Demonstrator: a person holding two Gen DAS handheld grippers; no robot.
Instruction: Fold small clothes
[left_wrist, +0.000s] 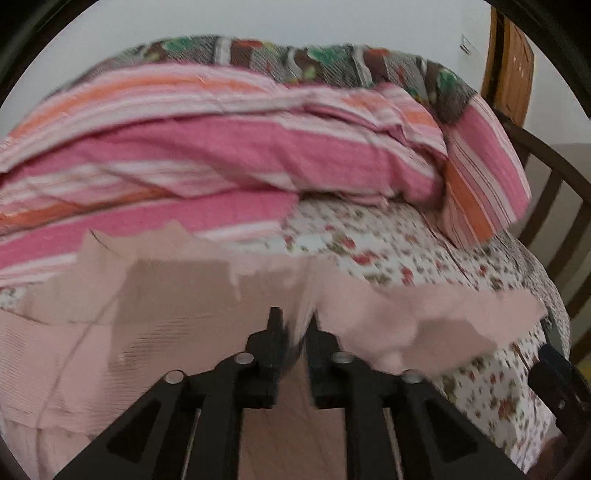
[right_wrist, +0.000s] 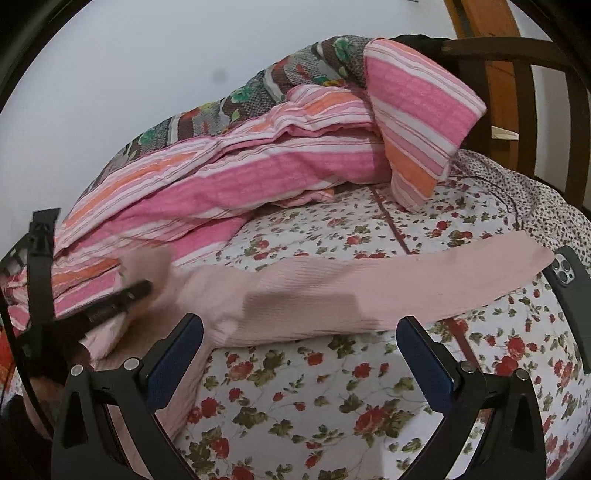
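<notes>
A pale pink ribbed garment (right_wrist: 332, 291) lies stretched across the floral bedsheet (right_wrist: 332, 398), one long part reaching right. In the left wrist view the garment (left_wrist: 92, 332) is blurred and fills the foreground. My left gripper (left_wrist: 295, 321) has its jaws almost together with a bunched fold of the pink cloth between them. From the right wrist view the left gripper (right_wrist: 142, 288) sits at the garment's raised left end. My right gripper (right_wrist: 299, 332) stands wide open just short of the garment's near edge, and nothing lies between its blue pads (right_wrist: 177, 354).
A pink, orange and white striped blanket (right_wrist: 240, 177) is heaped along the back over a patterned quilt (right_wrist: 258, 92). A phone (right_wrist: 570, 284) lies at the right by the garment's end. A dark wooden chair back (right_wrist: 517, 62) stands behind. A white wall is at the rear.
</notes>
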